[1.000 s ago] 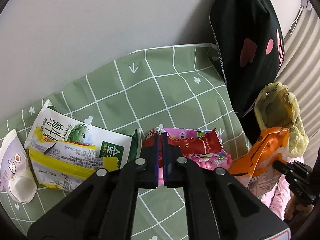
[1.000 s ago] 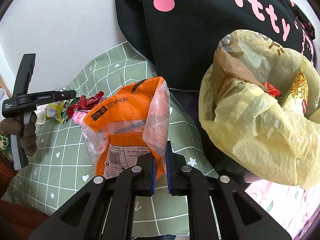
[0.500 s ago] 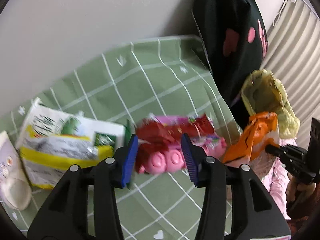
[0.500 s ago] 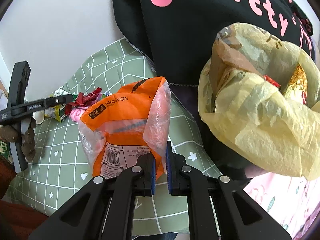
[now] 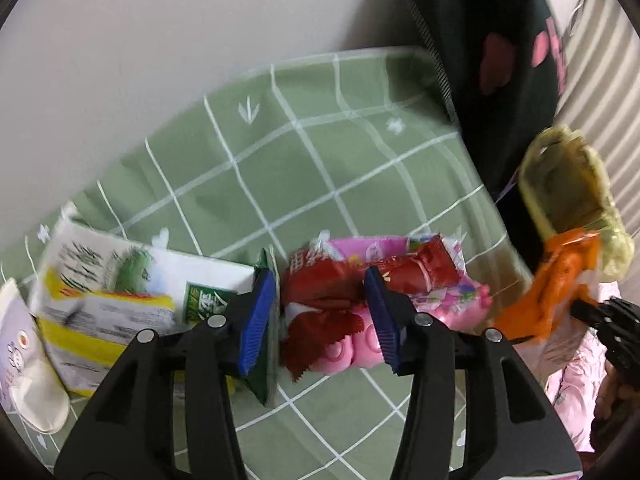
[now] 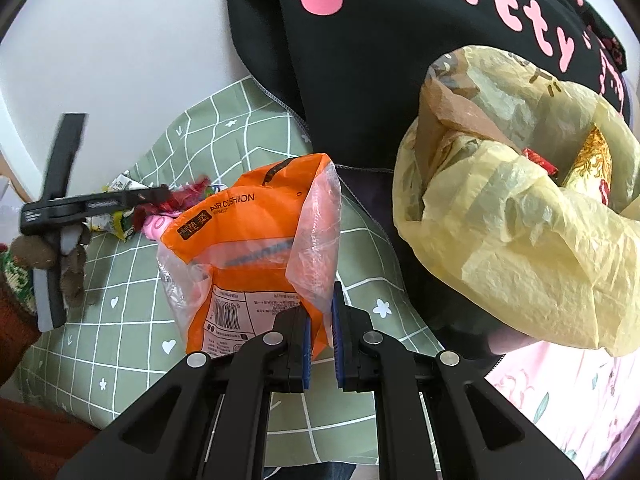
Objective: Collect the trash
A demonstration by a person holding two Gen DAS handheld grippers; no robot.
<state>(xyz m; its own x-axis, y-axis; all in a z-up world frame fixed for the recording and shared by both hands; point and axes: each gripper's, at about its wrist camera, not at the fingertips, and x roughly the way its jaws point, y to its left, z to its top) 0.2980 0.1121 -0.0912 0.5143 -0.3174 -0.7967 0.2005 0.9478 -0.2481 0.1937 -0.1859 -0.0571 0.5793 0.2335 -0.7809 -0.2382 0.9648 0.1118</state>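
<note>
Trash wrappers, a red wrapper (image 5: 360, 280) over a pink one (image 5: 448, 300), lay mid-blanket (image 5: 320, 152) between our left gripper's (image 5: 320, 320) parted jaws, calling next, we judged, for a pinch, while our right gripper (image 6: 320, 340) clenched the orange bag (image 6: 248, 248) beside the yellow bag (image 6: 520, 248), open blanket behind.

Plain pale wall (image 5: 160, 40) at the far side, evenly lit. Green cloth (image 5: 320, 152) with white grid lines, small hearts and flowers spread below. Black cushion (image 6: 400, 60) with pink lettering propped far right. Ribbed blinds (image 5: 600, 92) at right edge.
</note>
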